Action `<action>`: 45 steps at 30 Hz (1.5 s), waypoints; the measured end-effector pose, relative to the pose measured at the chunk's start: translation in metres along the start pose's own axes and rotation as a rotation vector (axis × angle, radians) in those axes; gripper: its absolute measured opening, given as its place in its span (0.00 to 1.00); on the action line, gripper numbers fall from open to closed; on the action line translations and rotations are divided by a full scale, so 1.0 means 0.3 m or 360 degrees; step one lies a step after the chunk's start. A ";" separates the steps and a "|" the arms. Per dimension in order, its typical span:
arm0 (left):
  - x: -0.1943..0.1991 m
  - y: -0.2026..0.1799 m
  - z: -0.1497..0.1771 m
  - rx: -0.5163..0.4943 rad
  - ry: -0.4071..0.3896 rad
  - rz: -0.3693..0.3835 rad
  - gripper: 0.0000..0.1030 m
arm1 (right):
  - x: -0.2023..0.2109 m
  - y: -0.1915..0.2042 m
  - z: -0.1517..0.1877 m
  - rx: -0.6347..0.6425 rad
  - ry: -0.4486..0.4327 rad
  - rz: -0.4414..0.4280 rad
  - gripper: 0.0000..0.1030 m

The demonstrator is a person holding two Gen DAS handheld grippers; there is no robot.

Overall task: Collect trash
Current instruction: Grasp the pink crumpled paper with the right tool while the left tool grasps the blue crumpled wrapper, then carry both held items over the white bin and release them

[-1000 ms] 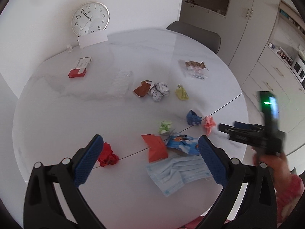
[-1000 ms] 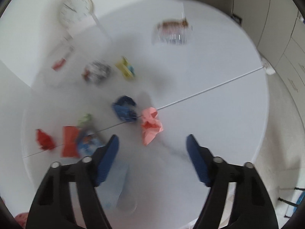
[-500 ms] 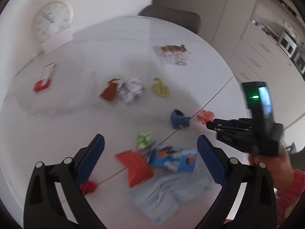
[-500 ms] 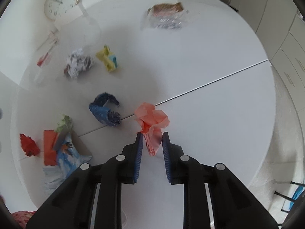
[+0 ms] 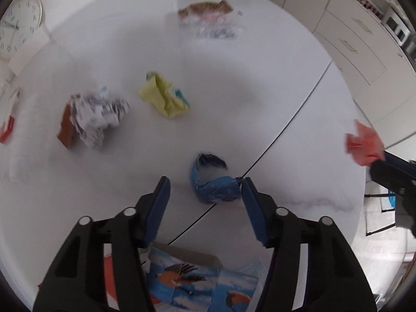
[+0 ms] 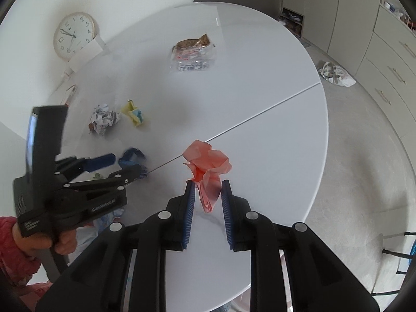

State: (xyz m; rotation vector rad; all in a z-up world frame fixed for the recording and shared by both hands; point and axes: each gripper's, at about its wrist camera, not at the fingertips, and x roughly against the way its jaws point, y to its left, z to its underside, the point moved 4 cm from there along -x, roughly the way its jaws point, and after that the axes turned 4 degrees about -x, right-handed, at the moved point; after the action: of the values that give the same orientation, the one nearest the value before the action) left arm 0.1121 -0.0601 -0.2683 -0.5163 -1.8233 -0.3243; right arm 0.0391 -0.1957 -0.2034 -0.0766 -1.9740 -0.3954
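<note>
A round white table (image 6: pixel 260 109) is seen from two hand-held grippers pointing steeply down at it. The right hand-held gripper (image 6: pixel 207 191) is clenched on a crumpled pink paper (image 6: pixel 208 163): its lower tail is pinched between the blue pads, while the crumpled bulk stands just beyond the fingertips, above the table seam. The left hand-held gripper (image 5: pixel 205 189) has just been closing, yet its jaws are seen only partly closed, with a crumpled blue wrapper (image 5: pixel 212 180) lying on the table between the fingertips; the right pad is touching or almost touching the wrapper, and a clear gap is left at the left pad, so nothing is grasped. Beyond the left hand-held gripper, a yellow crumpled paper (image 5: pixel 165 96) is seen, and to the left of that a black-and-white crumpled paper ball (image 5: pixel 97 115) resting against a brown scrap (image 5: pixel 65 132). Farther ahead, near the far edge of the table, a clear plastic packet (image 5: pixel 208 22) with a brown top is lying. Directly beneath the left hand-held gripper, a blue printed sheet with birds (image 5: pixel 200 286) is partly hidden by the fingers. In the right wrist view, the left hand-held gripper is held by a hand (image 6: pixel 56 241) in a red sleeve. A wall clock (image 6: pixel 74 35) is leaning behind the table.
</note>
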 end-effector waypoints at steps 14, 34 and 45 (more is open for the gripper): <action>0.035 -0.018 -0.004 0.0005 -0.0039 0.0038 0.36 | 0.028 -0.045 0.022 -0.0082 -0.0025 -0.0043 0.21; 0.378 -0.576 0.198 -0.0484 -0.0105 0.0403 0.36 | 0.051 -0.478 0.615 -0.0517 0.0180 0.0123 0.22; 0.319 -0.778 0.273 -0.0679 -0.0005 0.0385 0.36 | -0.114 -0.604 0.754 -0.0646 0.0307 0.0129 0.68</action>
State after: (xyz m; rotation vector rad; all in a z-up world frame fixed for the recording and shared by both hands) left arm -0.0964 -0.2061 -0.1937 -1.0237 -1.6743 -0.5496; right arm -0.1857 -0.2924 -0.3623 -0.3620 -1.6722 -0.7184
